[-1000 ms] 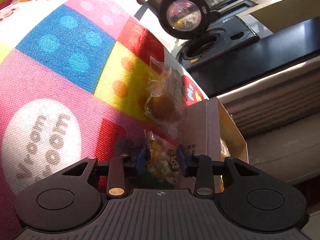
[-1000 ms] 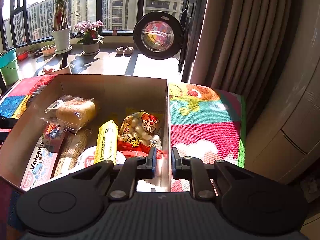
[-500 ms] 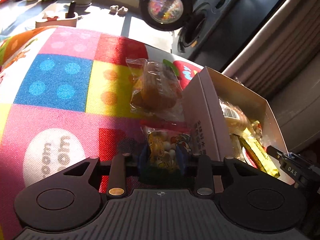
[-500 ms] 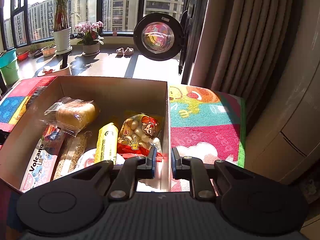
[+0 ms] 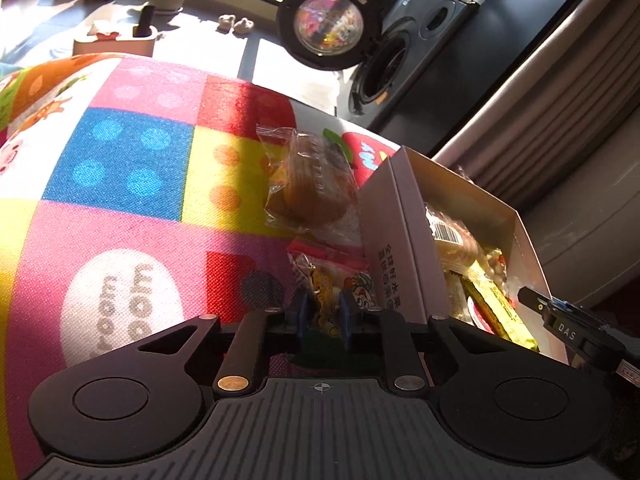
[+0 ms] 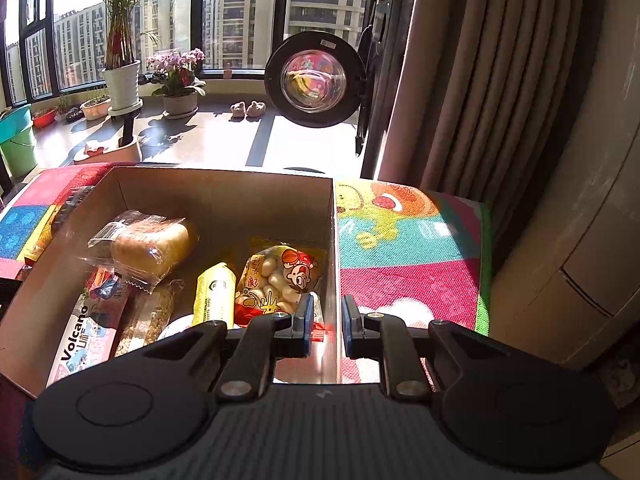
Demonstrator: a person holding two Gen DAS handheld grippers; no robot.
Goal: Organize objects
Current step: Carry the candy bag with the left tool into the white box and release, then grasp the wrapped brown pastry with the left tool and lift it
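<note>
In the left wrist view my left gripper (image 5: 323, 312) is shut on a yellow cartoon snack packet (image 5: 340, 276) low over the colourful play mat (image 5: 120, 160), just left of the cardboard box (image 5: 396, 240). A wrapped brown cake (image 5: 310, 192) lies on the mat beyond it. My right gripper (image 6: 325, 316) is shut on the box's right wall (image 6: 334, 264), one finger inside and one outside. Inside the box (image 6: 224, 200) lie a wrapped bread roll (image 6: 152, 246), a yellow tube packet (image 6: 214, 294), a matching cartoon snack bag (image 6: 280, 280) and a Volcano packet (image 6: 84, 336).
A washing machine with its round door (image 6: 314, 80) open stands past the mat, beside beige curtains (image 6: 480, 100). Potted plants (image 6: 122, 80), slippers (image 6: 248, 109) and a green bucket (image 6: 18, 140) sit on the sunlit floor. A pale cabinet (image 6: 580, 240) is at the right.
The left gripper's fingers have drawn closer together on the snack packet, and its view has swung so the box and its contents show. The right gripper has barely moved.
</note>
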